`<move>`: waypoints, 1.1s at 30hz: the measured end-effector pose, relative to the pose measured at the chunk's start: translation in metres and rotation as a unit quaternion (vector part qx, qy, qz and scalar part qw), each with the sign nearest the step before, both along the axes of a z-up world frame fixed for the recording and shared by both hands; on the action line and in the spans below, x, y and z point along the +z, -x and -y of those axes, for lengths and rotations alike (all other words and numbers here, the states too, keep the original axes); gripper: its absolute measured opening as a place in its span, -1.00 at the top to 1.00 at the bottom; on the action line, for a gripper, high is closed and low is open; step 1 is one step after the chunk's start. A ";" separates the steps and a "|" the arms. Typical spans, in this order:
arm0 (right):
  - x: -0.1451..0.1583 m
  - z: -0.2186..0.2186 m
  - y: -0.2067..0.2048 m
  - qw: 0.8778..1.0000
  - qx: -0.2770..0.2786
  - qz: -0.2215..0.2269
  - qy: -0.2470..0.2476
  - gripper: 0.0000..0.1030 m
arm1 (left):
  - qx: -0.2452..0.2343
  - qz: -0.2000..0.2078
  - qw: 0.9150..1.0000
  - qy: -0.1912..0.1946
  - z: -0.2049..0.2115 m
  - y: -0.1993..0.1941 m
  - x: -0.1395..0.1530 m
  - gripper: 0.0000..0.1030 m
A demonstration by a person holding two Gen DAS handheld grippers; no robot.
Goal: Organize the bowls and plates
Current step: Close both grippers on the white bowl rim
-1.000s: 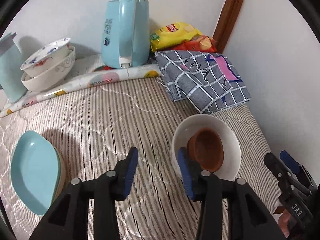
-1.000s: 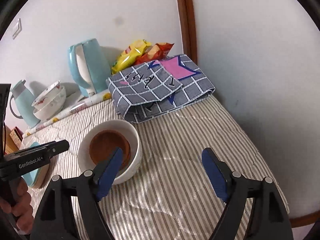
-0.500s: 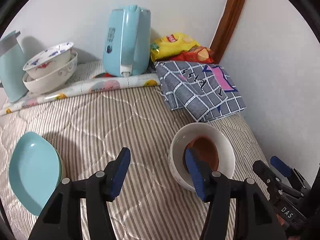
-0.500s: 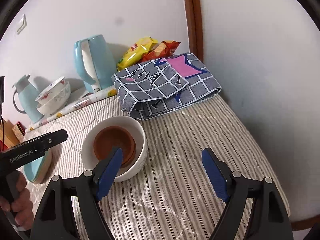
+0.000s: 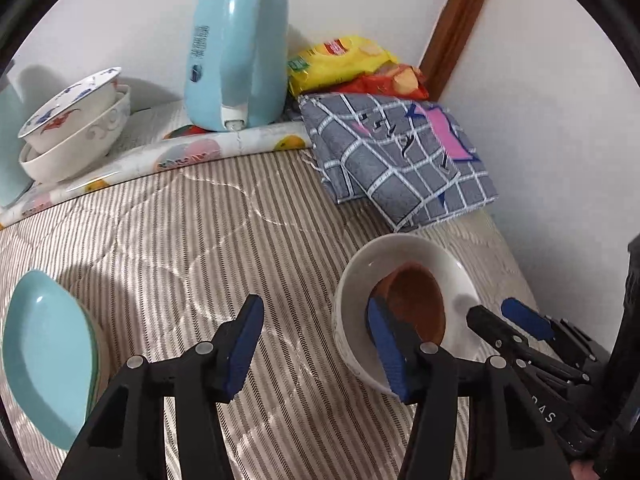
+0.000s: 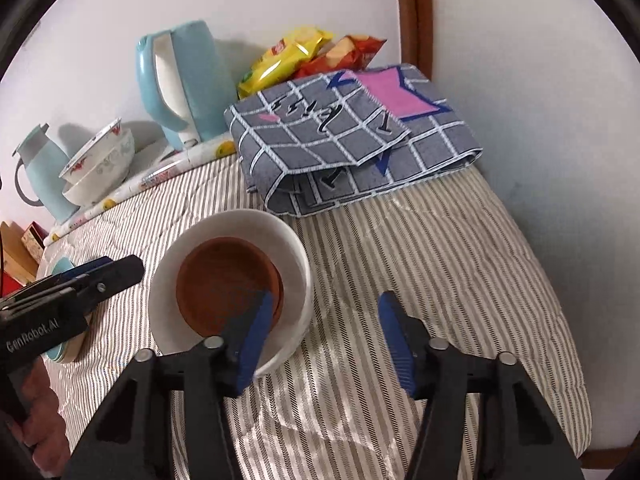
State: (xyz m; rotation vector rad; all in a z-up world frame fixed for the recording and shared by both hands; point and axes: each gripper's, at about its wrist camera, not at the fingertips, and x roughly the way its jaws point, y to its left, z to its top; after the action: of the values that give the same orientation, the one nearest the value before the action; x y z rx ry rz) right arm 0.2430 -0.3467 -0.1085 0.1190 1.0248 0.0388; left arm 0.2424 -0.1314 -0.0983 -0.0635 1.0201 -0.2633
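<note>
Since the earlier frame we note the right gripper (image 6: 320,336) has narrowed and neared the white bowl (image 6: 296,248), which holds a brown bowl (image 6: 224,284) on the striped bed cover (image 6: 440,260); its fingers are closing astride the near rim, not yet pressing it. In the left wrist view, the left gripper (image 5: 314,344) is closing, unclenched, one finger inside the rim, teal plates (image 5: 40,352) well apart.
</note>
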 end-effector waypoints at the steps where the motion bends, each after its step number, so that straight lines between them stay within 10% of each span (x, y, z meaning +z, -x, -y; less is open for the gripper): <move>1: -0.002 -0.001 -0.002 1.000 0.001 -0.004 0.002 -0.02 | 0.000 -0.004 1.000 -0.005 0.001 -0.002 -0.003 0.07; 26: -0.033 -0.006 -0.027 0.998 0.001 -0.052 0.038 0.03 | -0.019 -0.064 0.998 -0.020 0.022 -0.026 -0.049 0.41; 33: -0.034 -0.007 -0.028 0.999 0.016 -0.049 -0.008 0.58 | -0.030 -0.052 0.998 -0.008 0.025 -0.025 -0.048 0.72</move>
State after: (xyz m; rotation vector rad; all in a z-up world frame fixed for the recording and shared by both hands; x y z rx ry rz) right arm 0.2711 -0.3392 -0.1423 0.1197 1.1240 0.0698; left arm 0.2674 -0.1564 -0.1463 -0.0327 1.1279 -0.3087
